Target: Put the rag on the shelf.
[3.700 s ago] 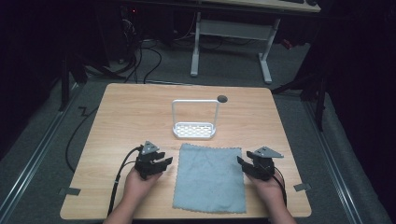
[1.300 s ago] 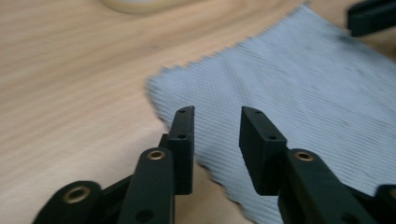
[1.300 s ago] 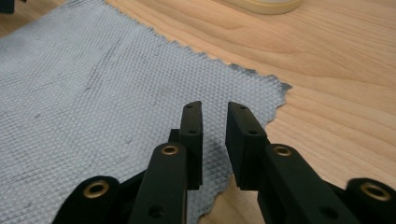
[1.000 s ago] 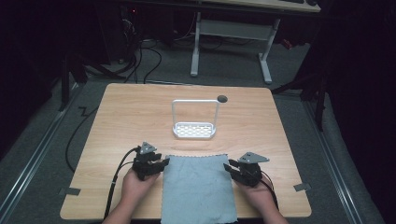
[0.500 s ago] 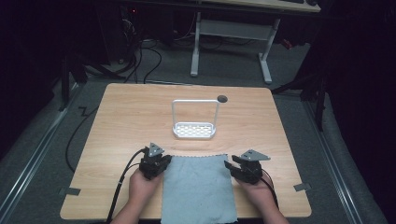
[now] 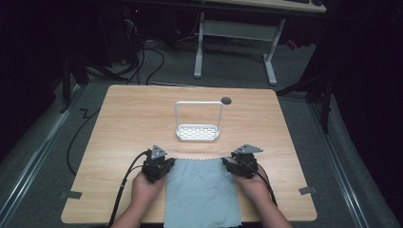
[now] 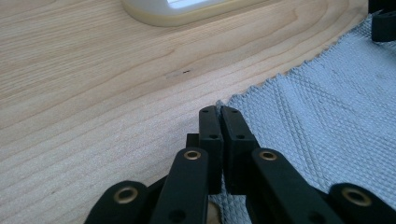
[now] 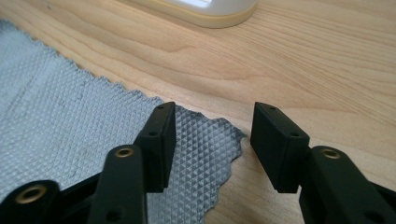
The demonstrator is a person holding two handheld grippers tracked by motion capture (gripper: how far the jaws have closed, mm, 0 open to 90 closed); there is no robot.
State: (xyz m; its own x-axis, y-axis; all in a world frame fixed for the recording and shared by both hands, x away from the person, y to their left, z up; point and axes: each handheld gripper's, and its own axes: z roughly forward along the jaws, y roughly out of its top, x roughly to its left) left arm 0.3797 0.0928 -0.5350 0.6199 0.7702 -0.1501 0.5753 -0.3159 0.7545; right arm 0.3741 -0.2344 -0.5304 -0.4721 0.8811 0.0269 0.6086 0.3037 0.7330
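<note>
Tongs, two sets, yours, one per hand.

High view: left tongs (image 6: 167,165) sit at the upper left corner of the grey cloth (image 6: 202,194), lower centre of the frame; right tongs (image 6: 227,165) sit at its upper right corner. The cloth lies flat on the desk (image 6: 123,123), its near edge hanging past the desk's front at the bottom of the frame. White rack (image 6: 198,122) stands mid-frame above the cloth, apart from it.

Left gripper view: your left tongs (image 7: 219,114) are clenched, jaws pressed together at the cloth (image 7: 322,121) corner in the centre of the frame. Whether fabric is pinched between them you cannot tell for sure; it looks likely.

Right gripper view: your right tongs (image 8: 212,128) are released, jaws spread to either side of the cloth (image 8: 65,116) corner, lower centre, nothing pinched.

Progress, judged: early. Done: both tongs placed at the far corners, left one closed. Left: close your right tongs, then lift or fold the cloth.
</note>
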